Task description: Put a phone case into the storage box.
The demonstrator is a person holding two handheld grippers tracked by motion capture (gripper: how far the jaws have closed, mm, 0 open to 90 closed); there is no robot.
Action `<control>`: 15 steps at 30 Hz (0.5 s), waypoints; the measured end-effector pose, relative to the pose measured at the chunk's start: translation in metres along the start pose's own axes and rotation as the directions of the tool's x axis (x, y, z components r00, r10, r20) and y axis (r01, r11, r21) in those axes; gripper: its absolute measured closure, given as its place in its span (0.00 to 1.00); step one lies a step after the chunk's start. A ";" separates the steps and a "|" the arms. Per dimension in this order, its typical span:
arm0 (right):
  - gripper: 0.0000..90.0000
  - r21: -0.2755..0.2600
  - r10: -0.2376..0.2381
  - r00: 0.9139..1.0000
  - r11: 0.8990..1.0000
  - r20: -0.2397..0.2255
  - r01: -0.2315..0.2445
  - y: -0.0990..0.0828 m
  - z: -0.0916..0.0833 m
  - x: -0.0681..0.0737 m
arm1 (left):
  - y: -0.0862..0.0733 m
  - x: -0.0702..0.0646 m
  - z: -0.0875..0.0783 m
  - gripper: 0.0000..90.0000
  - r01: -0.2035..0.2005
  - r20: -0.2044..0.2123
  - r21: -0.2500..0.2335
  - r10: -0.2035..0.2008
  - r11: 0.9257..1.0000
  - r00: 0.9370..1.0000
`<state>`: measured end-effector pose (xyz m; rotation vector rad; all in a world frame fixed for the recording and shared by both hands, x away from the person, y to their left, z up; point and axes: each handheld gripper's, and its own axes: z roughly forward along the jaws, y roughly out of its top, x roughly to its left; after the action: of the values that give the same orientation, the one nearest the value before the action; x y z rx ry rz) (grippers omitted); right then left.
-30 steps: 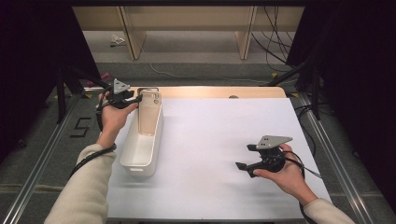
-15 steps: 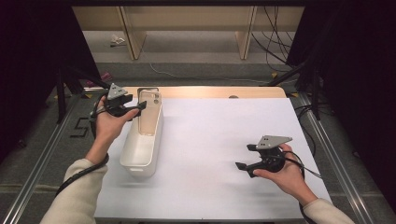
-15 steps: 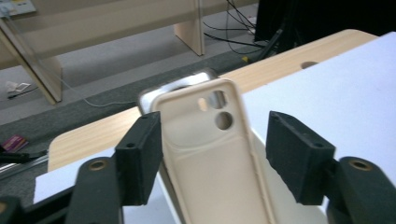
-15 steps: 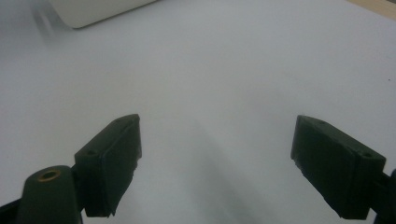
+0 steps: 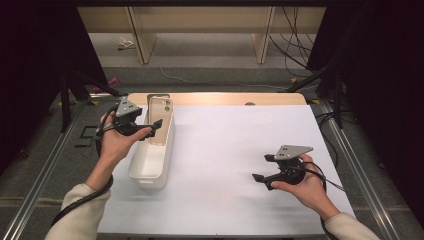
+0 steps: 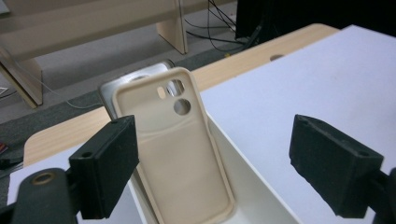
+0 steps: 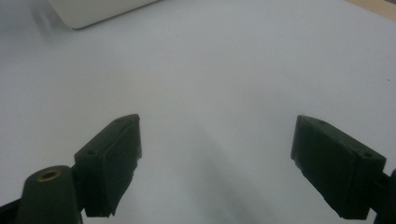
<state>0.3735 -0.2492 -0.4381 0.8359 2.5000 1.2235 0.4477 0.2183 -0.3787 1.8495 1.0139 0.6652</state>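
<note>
A beige phone case (image 6: 180,149) leans upright against the far end wall of a long white bin (image 5: 150,167), with a silver phone (image 6: 133,81) standing behind it. In the high view the case (image 5: 161,120) shows at the bin's far end. My left gripper (image 5: 152,128) hovers over the bin's left rim just short of the case. Its jaws have just been opening and stand wide apart; in the left gripper view the case shows beyond them, untouched by my left gripper (image 6: 217,158). My right gripper (image 5: 262,168) rests open near the table's right front, its jaws (image 7: 217,163) over bare white surface.
The white table top (image 5: 240,140) stretches between the bin and the right hand. A wooden strip (image 5: 225,98) runs along its far edge. A corner of the bin (image 7: 93,11) shows in the right gripper view. Cables and wooden legs lie on the floor beyond.
The left gripper has let go of the phone case, opened its jaws and drawn back toward the person. The case stays leaning in the bin. The right hand has not moved.
</note>
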 end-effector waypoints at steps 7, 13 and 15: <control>0.19 -0.001 0.001 1.000 1.000 -0.001 -0.001 0.000 0.000 0.000 | -0.007 -0.008 -0.006 0.10 0.018 0.025 -0.013 -0.017 1.000 1.000; 0.19 -0.003 0.002 1.000 1.000 -0.002 -0.002 0.000 0.000 0.000 | -0.011 -0.018 -0.009 0.06 0.009 0.043 -0.014 -0.008 1.000 0.999; 0.19 -0.004 0.002 1.000 1.000 -0.002 -0.002 0.000 -0.001 0.000 | -0.012 -0.023 -0.010 0.05 0.002 0.051 -0.015 -0.002 1.000 0.999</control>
<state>0.3732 -0.2493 -0.4376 0.8370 2.4977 1.2304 0.4236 0.2067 -0.3855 1.8428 0.9749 0.6200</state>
